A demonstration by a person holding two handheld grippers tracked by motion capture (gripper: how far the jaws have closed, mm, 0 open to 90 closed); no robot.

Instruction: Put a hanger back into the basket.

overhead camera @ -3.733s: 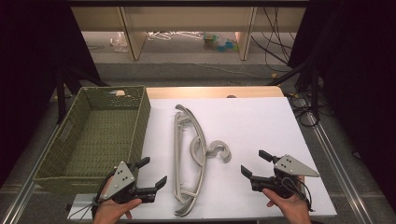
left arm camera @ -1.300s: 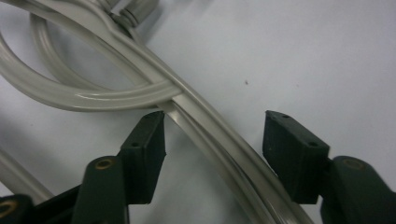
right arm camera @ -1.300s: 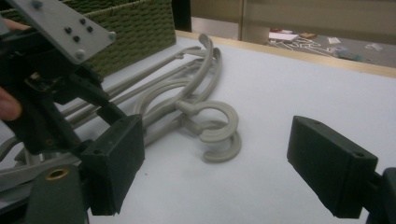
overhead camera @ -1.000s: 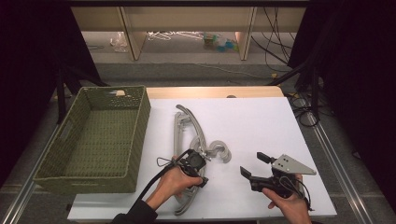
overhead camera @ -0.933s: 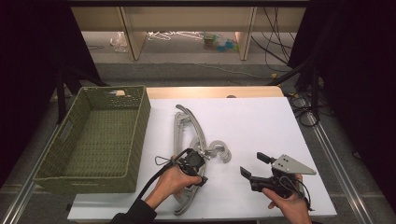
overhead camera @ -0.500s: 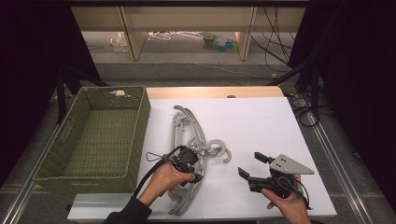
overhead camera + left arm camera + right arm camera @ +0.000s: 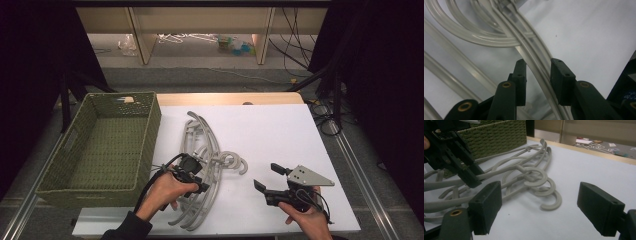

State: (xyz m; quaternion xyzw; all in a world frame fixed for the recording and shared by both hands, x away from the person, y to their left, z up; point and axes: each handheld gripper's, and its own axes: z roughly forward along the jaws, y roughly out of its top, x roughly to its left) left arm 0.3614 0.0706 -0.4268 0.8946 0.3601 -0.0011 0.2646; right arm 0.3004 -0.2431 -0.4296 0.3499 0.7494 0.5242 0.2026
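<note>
Grey plastic coat hangers [image 7: 202, 165] lie stacked on the white bench [image 7: 280, 135], and we place everything else by them. Their long arms run from just beside the woven green basket [image 7: 100, 150] towards the near bench edge, and their hooks [image 7: 235, 162] curl out on the side away from the basket.

Our left gripper [image 7: 192, 175] sits on the stack's near half. In the left gripper view its jaws have just been closing, and one hanger arm [image 7: 536, 67] runs between the two black pads [image 7: 520, 77]; a slim gap shows on either side, so we cannot say that they are clamped on it. In the right gripper view that same gripper [image 7: 470, 176] reaches in among the arms, and the top hanger [image 7: 506, 171] rides tilted above the others.

Our right gripper [image 7: 272, 187] hovers well apart from the hangers, on the hook side, jaws spread wide with nothing between them.

Room to move: beyond the hooks the white sheet is bare up to its far and right edges. On the other side the basket wall stands close to the hanger arms, leaving a narrow strip. At the near edge the lowest hanger ends [image 7: 187, 222] come almost to the rim of the sheet.
</note>
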